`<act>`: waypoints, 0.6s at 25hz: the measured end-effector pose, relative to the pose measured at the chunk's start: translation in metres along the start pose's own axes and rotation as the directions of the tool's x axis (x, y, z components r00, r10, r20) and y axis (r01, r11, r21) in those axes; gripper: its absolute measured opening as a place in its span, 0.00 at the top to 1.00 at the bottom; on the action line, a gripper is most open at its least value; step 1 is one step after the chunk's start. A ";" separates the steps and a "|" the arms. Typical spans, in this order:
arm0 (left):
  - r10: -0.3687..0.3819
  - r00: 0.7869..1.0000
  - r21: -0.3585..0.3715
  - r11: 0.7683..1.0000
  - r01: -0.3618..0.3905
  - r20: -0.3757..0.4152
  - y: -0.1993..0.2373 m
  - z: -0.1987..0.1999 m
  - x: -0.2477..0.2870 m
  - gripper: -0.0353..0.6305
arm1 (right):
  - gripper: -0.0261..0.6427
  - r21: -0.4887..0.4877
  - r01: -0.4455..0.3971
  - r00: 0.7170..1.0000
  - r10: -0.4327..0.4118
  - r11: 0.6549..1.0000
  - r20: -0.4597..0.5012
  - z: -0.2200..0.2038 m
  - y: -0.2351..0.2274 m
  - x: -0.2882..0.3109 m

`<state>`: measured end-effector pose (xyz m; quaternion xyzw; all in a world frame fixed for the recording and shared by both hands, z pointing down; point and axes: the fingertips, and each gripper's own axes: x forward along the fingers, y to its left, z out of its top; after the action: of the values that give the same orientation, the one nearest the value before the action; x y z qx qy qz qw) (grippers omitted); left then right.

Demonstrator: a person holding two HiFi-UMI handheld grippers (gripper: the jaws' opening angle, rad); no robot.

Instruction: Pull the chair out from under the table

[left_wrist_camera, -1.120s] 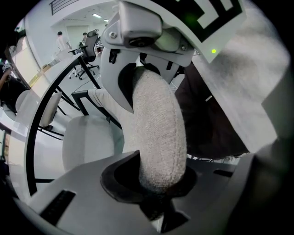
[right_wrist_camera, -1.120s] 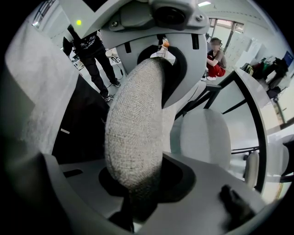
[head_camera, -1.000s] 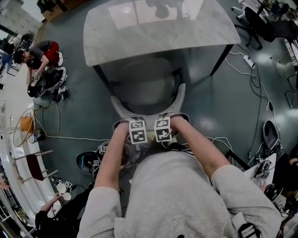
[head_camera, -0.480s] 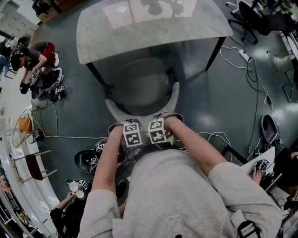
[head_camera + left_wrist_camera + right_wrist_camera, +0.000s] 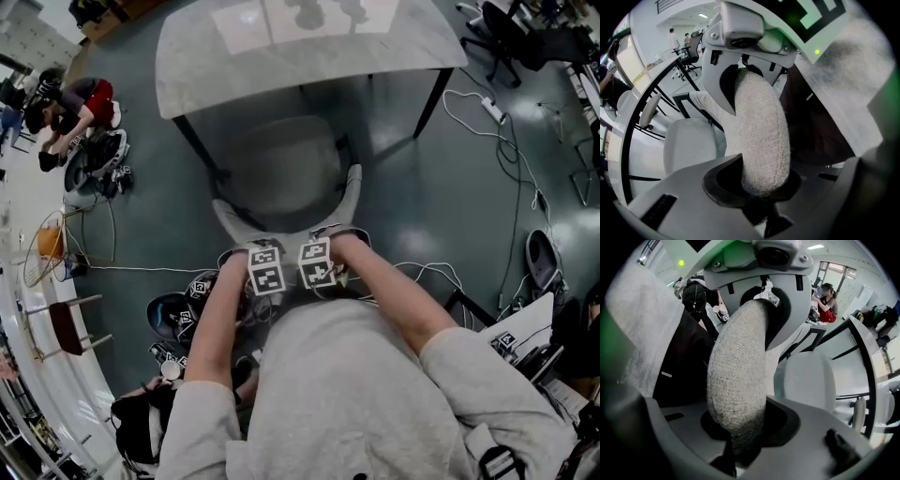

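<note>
L gripper & R gripper sit side by side, both clamped on the padded top rail of the chair. Vs 1 s ago: chair is further out, seat now nearly clear of the table edge. Seat faces the table, backrest twd the person. Rail's long axis runs L-R in head view.

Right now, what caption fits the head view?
The left tool and right tool clamp the chair backrest facing the table.

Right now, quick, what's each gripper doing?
Left gripper: closed, holding the chair's backrest.
Right gripper: closed, holding the same backrest.
</note>
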<state>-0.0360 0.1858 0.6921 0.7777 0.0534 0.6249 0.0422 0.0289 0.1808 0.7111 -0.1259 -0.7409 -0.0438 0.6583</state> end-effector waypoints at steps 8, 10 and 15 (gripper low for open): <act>0.007 1.000 -0.015 1.000 -0.007 0.007 -0.026 0.013 0.004 0.80 | 0.81 -0.016 0.000 1.000 0.000 1.000 0.006 -0.006 0.028 0.001; 0.007 1.000 -0.020 1.000 -0.007 0.011 -0.032 0.016 0.005 0.80 | 0.81 -0.023 -0.001 1.000 0.001 1.000 0.010 -0.006 0.033 0.001; 0.012 1.000 -0.028 1.000 -0.011 0.014 -0.046 0.017 0.008 0.80 | 0.81 -0.033 -0.004 1.000 0.004 0.999 0.008 -0.005 0.047 0.002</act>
<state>-0.0190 0.2322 0.6898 0.7816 0.0401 0.6205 0.0497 0.0445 0.2250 0.7093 -0.1385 -0.7426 -0.0542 0.6531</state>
